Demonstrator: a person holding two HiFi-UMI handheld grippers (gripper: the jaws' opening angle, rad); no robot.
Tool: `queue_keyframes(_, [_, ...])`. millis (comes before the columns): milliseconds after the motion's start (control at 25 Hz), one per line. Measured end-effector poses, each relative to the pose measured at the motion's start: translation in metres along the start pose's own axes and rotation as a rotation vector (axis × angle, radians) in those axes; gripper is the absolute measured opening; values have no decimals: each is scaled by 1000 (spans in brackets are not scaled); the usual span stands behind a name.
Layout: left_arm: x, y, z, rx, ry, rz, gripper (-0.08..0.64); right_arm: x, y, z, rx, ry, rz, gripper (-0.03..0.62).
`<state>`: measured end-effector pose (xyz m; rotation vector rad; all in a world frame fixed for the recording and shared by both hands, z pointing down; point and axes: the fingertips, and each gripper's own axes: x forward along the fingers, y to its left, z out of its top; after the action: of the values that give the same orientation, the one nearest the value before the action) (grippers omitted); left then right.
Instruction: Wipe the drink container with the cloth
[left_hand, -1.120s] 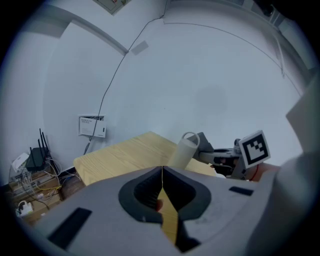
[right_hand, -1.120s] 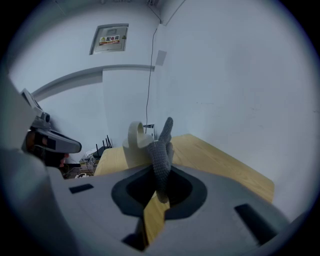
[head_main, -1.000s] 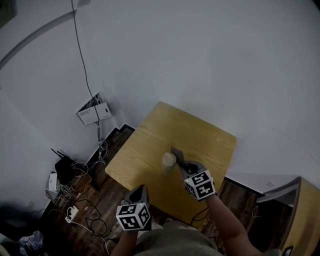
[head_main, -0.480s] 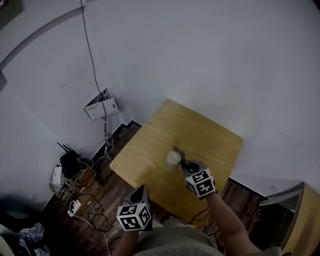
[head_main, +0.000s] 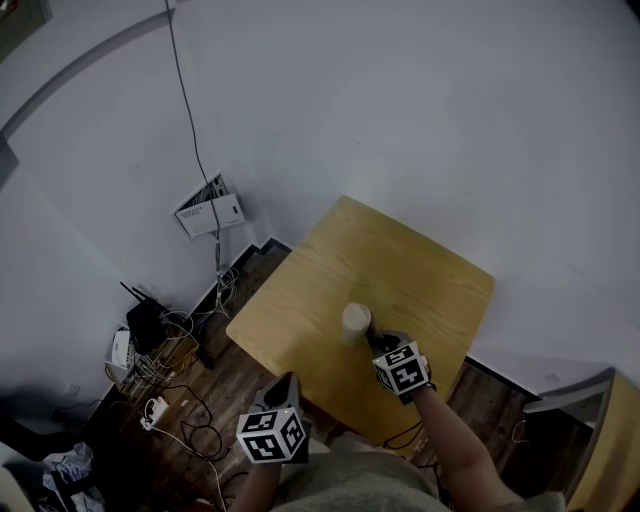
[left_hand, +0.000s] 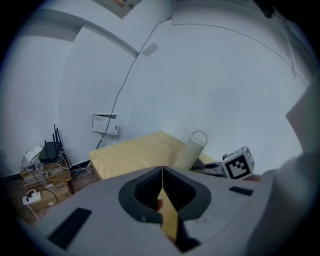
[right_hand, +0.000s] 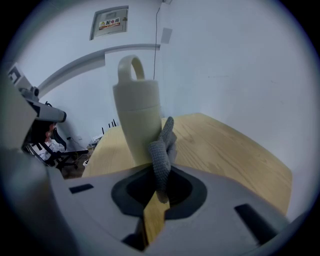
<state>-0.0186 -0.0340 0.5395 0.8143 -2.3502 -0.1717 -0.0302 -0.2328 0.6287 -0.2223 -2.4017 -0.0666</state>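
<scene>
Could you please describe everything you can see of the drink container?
The container is a cream, matte cylinder with a lid seam and a loop handle on top. It stands upright, closed, on the wooden table. The grey cloth, held in the right gripper, seems to touch its lower side.

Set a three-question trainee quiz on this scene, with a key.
1. Fill in: the jaws of the left hand-held gripper are ____.
2. Which holds the cloth? A the left hand-held gripper; B the right hand-held gripper.
3. True or false: the bottle stands upright on the table.
Key: 1 shut; 2 B; 3 true.
</scene>
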Motion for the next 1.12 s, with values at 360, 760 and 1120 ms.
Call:
queue_keyframes(360, [1, 2, -1, -1, 10, 3, 3, 19, 4, -32, 19, 91, 5, 19])
queue_keyframes(760, [1, -1, -5, 17, 29, -35, 3, 0, -1, -33, 133, 58, -81, 18])
queue_keyframes(1120, [6, -29, -12, 91, 73, -159, 3, -63, 1, -29, 375, -73, -179, 20])
